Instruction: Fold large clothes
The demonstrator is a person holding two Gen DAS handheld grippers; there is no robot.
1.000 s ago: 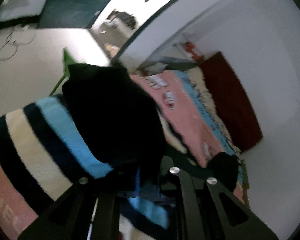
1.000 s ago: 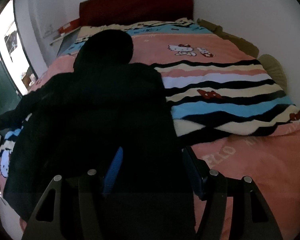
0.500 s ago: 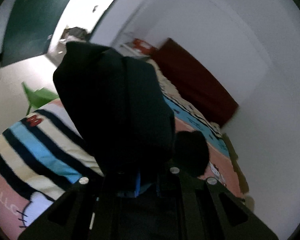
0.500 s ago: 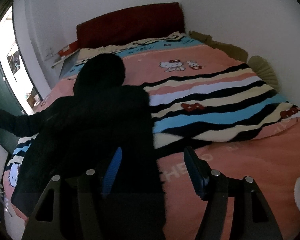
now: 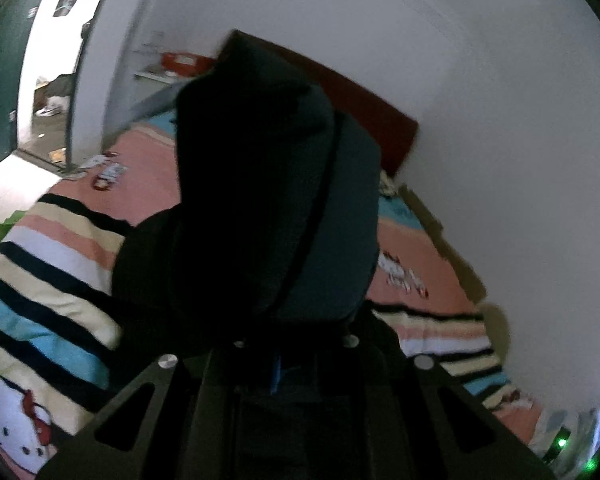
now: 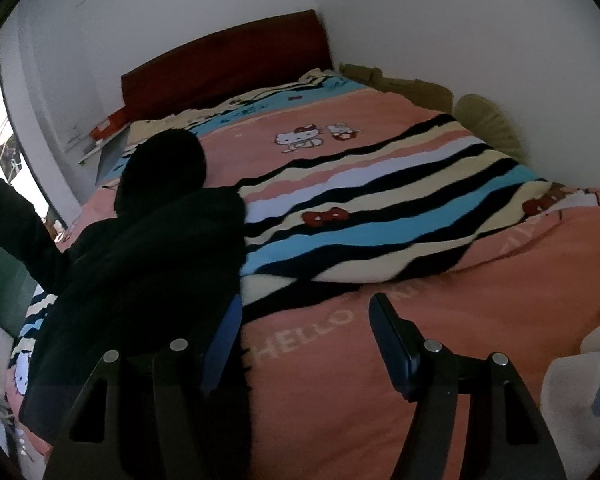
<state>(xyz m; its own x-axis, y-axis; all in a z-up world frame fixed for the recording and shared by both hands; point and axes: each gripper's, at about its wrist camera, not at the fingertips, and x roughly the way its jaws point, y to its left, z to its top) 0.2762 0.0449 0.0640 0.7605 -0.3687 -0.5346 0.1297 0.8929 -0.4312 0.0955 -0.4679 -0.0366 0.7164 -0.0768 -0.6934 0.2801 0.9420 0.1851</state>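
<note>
A large black hooded garment lies on the left side of the bed, its hood toward the headboard. My left gripper is shut on a raised sleeve of the black garment, which fills the middle of the left wrist view and hides the fingertips. That sleeve shows at the left edge of the right wrist view. My right gripper is open and empty above the bed's near end, just right of the garment's hem.
The bed has a pink Hello Kitty cover with a striped blanket across it. A dark red headboard stands against the white wall. A pale cloth lies at the right edge. A doorway opens at far left.
My left gripper has swung the sleeve up and across toward the headboard side. My right gripper has shifted right off the garment and now stands over bare pink cover.
</note>
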